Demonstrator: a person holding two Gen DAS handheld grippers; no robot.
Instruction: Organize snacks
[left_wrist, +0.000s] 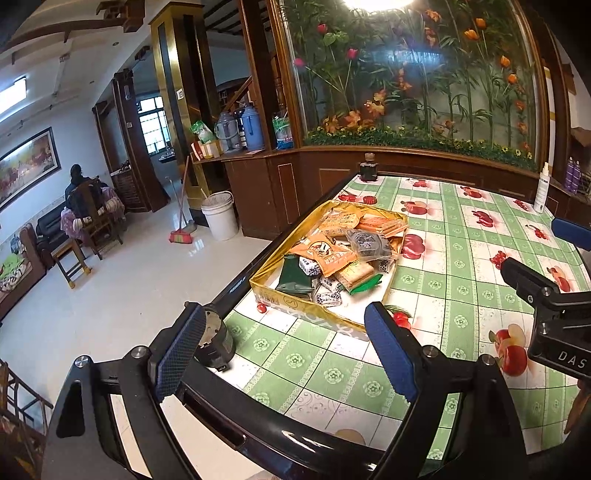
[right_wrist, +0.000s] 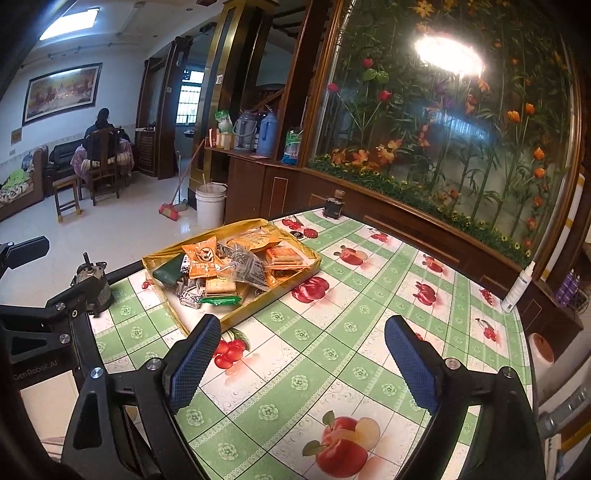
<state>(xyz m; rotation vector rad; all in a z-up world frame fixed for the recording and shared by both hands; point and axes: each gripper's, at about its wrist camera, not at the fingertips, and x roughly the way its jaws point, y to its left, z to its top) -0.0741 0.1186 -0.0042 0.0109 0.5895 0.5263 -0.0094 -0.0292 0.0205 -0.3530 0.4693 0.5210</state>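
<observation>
A gold tray (left_wrist: 269, 293) near the table's left edge holds a pile of wrapped snacks: orange packets (left_wrist: 327, 254), a dark green packet (left_wrist: 295, 277), a clear grey packet (left_wrist: 367, 242) and small black-and-white ones. The tray also shows in the right wrist view (right_wrist: 236, 319) with the orange packets (right_wrist: 203, 260). My left gripper (left_wrist: 291, 350) is open and empty, just short of the tray's near rim. My right gripper (right_wrist: 306, 363) is open and empty over the tablecloth, to the right of the tray. The right gripper's body shows at the right of the left wrist view (left_wrist: 546, 306).
The table has a green checked fruit-print cloth (right_wrist: 332, 354) and a black rim (left_wrist: 229, 291). A small dark metal object (left_wrist: 214, 343) sits at the near left corner. A dark jar (left_wrist: 368, 168) stands at the far edge, a white spray bottle (right_wrist: 517, 288) at the far right.
</observation>
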